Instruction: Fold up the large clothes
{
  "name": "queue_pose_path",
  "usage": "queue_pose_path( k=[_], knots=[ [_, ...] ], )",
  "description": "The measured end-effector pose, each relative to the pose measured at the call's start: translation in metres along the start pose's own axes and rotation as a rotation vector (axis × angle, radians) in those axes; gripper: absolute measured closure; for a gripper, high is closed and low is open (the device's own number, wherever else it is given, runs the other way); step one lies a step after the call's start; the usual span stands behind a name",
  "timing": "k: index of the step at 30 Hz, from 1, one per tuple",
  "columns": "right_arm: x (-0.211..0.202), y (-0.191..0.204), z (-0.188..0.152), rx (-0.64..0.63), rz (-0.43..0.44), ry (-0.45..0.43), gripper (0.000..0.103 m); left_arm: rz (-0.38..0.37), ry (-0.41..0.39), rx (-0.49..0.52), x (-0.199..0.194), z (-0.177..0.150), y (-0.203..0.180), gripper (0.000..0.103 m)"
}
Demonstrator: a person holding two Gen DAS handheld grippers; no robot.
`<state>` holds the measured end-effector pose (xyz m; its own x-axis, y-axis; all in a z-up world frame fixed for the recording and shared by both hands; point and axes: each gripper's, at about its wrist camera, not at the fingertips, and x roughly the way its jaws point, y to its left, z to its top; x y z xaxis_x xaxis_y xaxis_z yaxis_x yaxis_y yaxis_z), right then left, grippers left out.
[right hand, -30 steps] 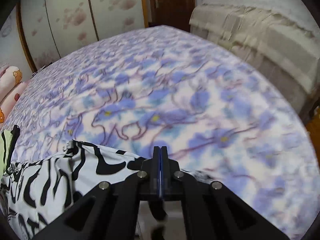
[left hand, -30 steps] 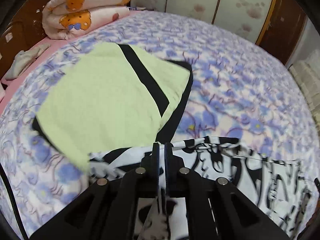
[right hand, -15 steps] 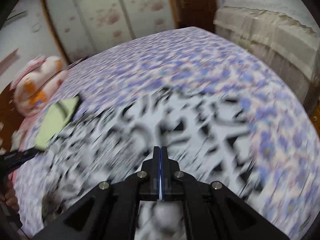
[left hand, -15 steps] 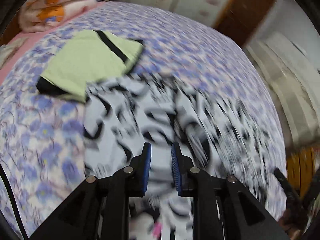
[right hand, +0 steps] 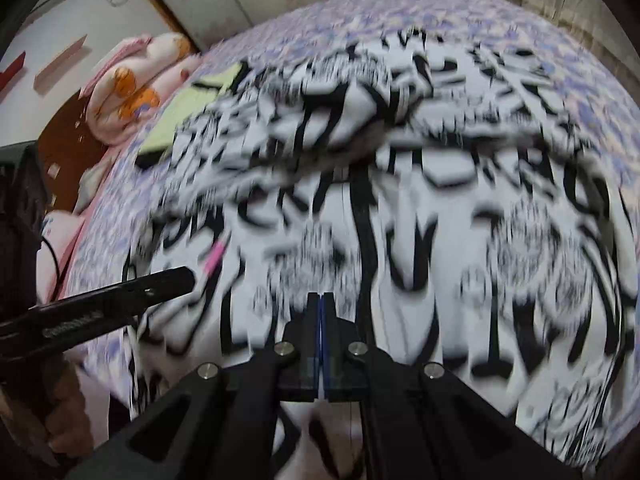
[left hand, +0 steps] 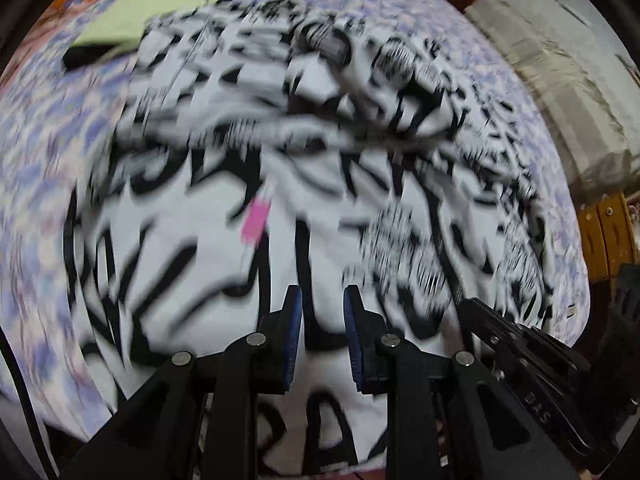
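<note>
A large black-and-white patterned garment (left hand: 192, 280) lies spread and rumpled across the floral bed, blurred by motion. A small pink tag (left hand: 255, 222) sits on it. My left gripper (left hand: 322, 304) hovers over the garment's near part, jaws apart with only cloth beneath them. In the right wrist view the same garment (right hand: 460, 208) fills the frame. My right gripper (right hand: 322, 298) is shut at its near edge, with a bit of white cloth showing between the fingers. The left gripper (right hand: 120, 300) reaches in from the left beside the pink tag (right hand: 214, 258).
A folded light-green garment with black trim (left hand: 160, 12) lies at the bed's far left, partly under the patterned one. The purple floral sheet (left hand: 40, 140) surrounds both. Rolled bear-print bedding (right hand: 128, 92) sits at the head. Beige covered furniture (left hand: 560, 80) and a wooden frame (left hand: 604, 232) stand to the right.
Both grippers have pulled back across the bed, and the patterned garment now lies spread in front of them. The left gripper's jaws have opened off the cloth. The right stays shut.
</note>
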<state>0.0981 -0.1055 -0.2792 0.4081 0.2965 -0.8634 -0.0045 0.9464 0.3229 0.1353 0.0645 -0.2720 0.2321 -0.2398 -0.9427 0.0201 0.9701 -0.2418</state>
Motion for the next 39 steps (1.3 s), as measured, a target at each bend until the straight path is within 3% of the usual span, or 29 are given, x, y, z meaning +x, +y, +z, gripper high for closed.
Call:
queue_pose_path(
  k=[4,6,10,12,15,17,18,20,24,25,27,30,33,37,39],
  knots=[
    [-0.010,-0.019,-0.033,-0.009,-0.046,0.043,0.103,0.049,0.055,-0.067,0.015,-0.037,0.014,0.084],
    [-0.013,-0.036,-0.047,-0.007,-0.080,0.076,0.103,0.118,0.090,-0.099,0.022,-0.057,0.028,0.084],
    [-0.027,-0.069,-0.064,0.021,0.001,0.074,0.103,0.135,0.066,-0.175,0.014,-0.081,0.051,0.085],
    [-0.031,-0.084,-0.068,0.051,-0.062,0.107,0.103,0.143,0.055,-0.206,0.005,-0.089,0.060,0.088],
    [-0.040,-0.101,-0.076,0.095,-0.012,0.098,0.103,0.129,0.050,-0.262,-0.006,-0.098,0.073,0.096],
    [-0.044,-0.101,-0.078,0.070,-0.082,0.103,0.103,0.121,0.050,-0.272,-0.011,-0.101,0.079,0.096],
    [-0.046,-0.101,-0.078,0.051,-0.183,0.108,0.103,0.128,0.050,-0.267,-0.015,-0.104,0.081,0.096],
    [-0.056,-0.117,-0.080,0.101,-0.161,0.095,0.103,0.176,0.054,-0.232,-0.021,-0.104,0.083,0.096],
    [-0.077,-0.145,-0.087,0.218,-0.178,0.083,0.103,0.145,0.048,-0.225,-0.034,-0.108,0.089,0.096],
    [-0.083,-0.150,-0.089,0.236,-0.193,0.079,0.098,0.144,0.046,-0.227,-0.040,-0.110,0.092,0.096],
    [-0.092,-0.163,-0.095,0.286,-0.204,0.075,0.098,0.140,0.035,-0.239,-0.051,-0.113,0.095,0.096],
    [-0.106,-0.187,-0.106,0.428,-0.145,0.073,0.094,0.159,0.035,-0.254,-0.063,-0.115,0.097,0.085],
    [-0.106,-0.202,-0.117,0.557,-0.071,0.085,0.090,0.178,0.048,-0.279,-0.077,-0.117,0.106,0.082],
    [-0.108,-0.209,-0.128,0.680,-0.079,0.090,0.069,0.190,0.053,-0.315,-0.096,-0.126,0.123,0.061],
    [-0.109,-0.209,-0.131,0.711,-0.049,0.062,0.066,0.182,0.046,-0.336,-0.101,-0.130,0.131,0.056]
  ],
)
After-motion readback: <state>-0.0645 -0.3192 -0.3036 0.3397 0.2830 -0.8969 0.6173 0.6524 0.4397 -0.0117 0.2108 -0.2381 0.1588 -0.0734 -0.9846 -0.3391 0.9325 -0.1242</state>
